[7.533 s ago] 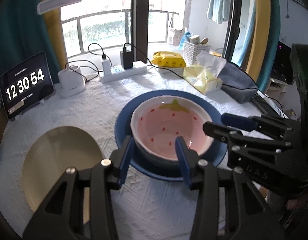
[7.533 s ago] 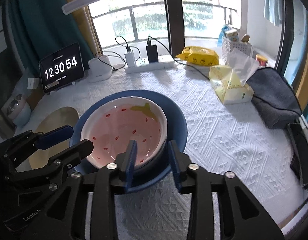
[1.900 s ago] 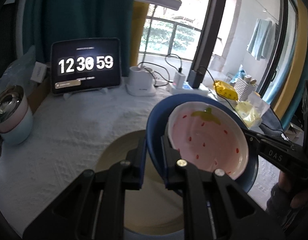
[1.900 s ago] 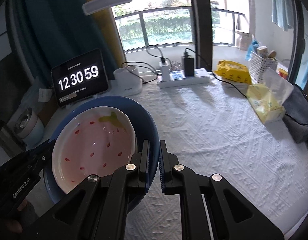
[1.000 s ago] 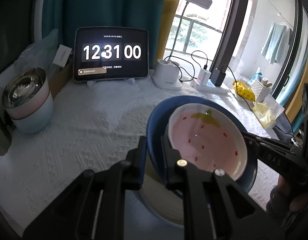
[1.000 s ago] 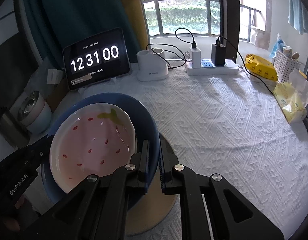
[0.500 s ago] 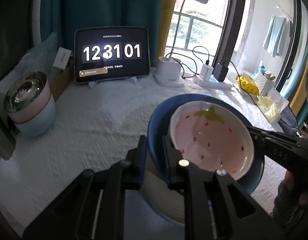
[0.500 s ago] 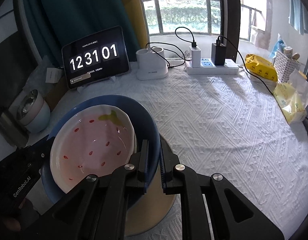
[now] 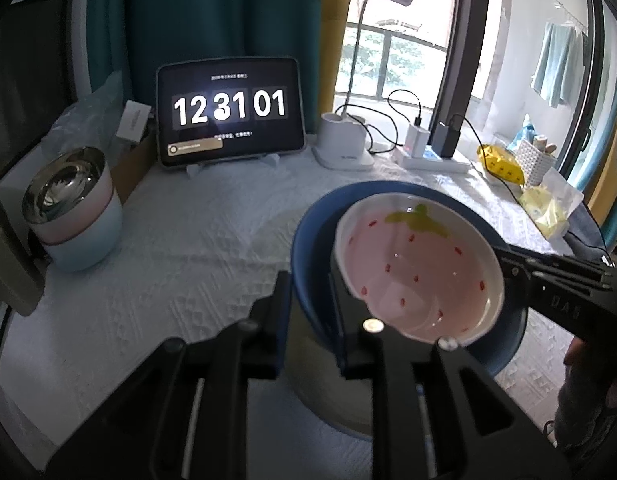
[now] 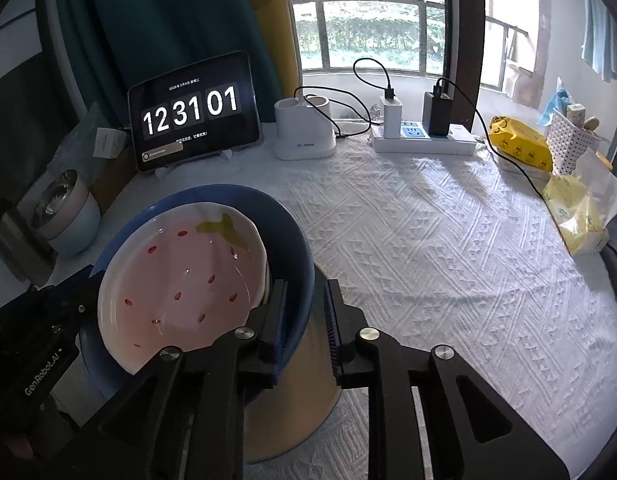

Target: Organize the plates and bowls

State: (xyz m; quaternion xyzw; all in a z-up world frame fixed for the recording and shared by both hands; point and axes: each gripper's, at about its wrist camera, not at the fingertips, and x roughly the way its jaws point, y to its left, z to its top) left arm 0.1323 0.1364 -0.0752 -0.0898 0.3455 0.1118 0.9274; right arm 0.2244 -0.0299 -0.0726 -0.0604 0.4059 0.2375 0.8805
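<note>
The strawberry bowl (image 9: 418,272) sat nested in the blue plate (image 9: 308,248), and in both wrist views that pair lay low and centre in the frame, on top of the beige plate (image 10: 292,412), whose pale rim showed beneath it on the white tablecloth (image 10: 448,248). So, as far as I could judge, you had your stack built: three pieces in one pile, and the main step was done.

Your left gripper (image 9: 308,316) had just been parting its jaws; the blue plate's near rim stood between them, with a slim gap showing at the outer pad, so it looked released rather than pinched. Your right gripper (image 10: 304,320) had likewise just been opening: the inner pad was at the plate's rim, the outer one stood clear of it, and nothing was held.

What remained for you, I'd say, was to draw both grippers back without nudging the pile, and to check that it sat level. At the left edge of both frames stood a steel-lined bowl (image 9: 72,208) beside the tablet clock (image 9: 230,110); whether it belonged to the job I could not tell.
</note>
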